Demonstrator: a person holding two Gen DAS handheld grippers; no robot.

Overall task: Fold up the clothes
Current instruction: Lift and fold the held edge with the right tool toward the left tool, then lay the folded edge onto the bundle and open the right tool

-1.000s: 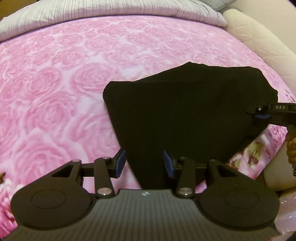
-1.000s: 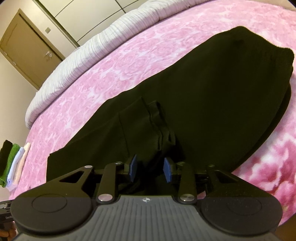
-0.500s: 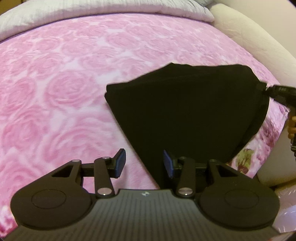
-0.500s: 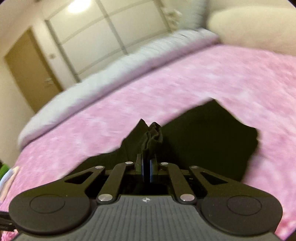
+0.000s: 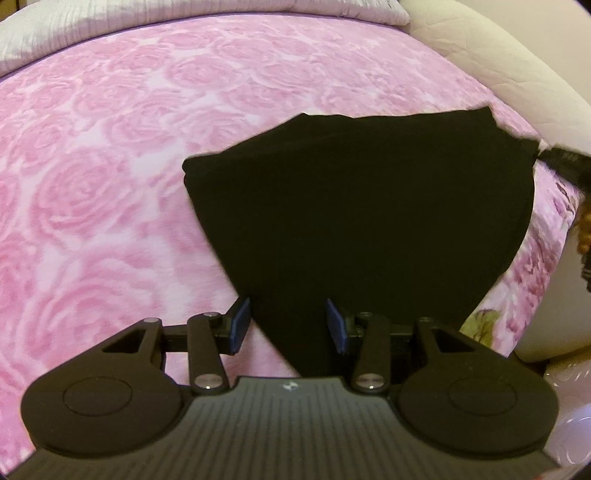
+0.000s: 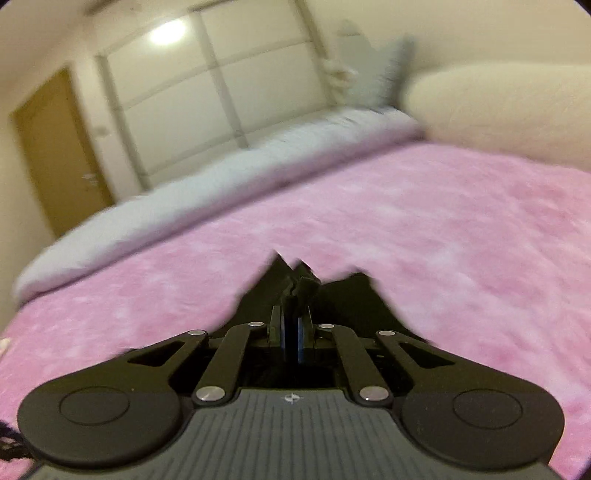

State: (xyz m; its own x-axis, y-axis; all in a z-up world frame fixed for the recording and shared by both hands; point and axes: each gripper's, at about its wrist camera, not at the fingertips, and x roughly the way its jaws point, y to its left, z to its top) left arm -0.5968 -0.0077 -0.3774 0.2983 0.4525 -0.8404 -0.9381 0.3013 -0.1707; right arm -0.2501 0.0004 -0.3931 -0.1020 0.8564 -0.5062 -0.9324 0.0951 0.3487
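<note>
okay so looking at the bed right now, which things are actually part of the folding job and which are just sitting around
Part of the job:
- black garment, spread on the bedspread
- right gripper, shut on a bunched bit of the garment
- left gripper, jaws apart over the garment's near end

Just lying about:
- pink rose bedspread
- grey striped bedding
- cream cushion
- wooden door

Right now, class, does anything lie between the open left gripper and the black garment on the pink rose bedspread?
Nothing visible does. The left gripper hangs open right over the near edge of the black garment, with only the pink rose bedspread beside it. The right gripper is shut on a bunched fold of that cloth.
</note>
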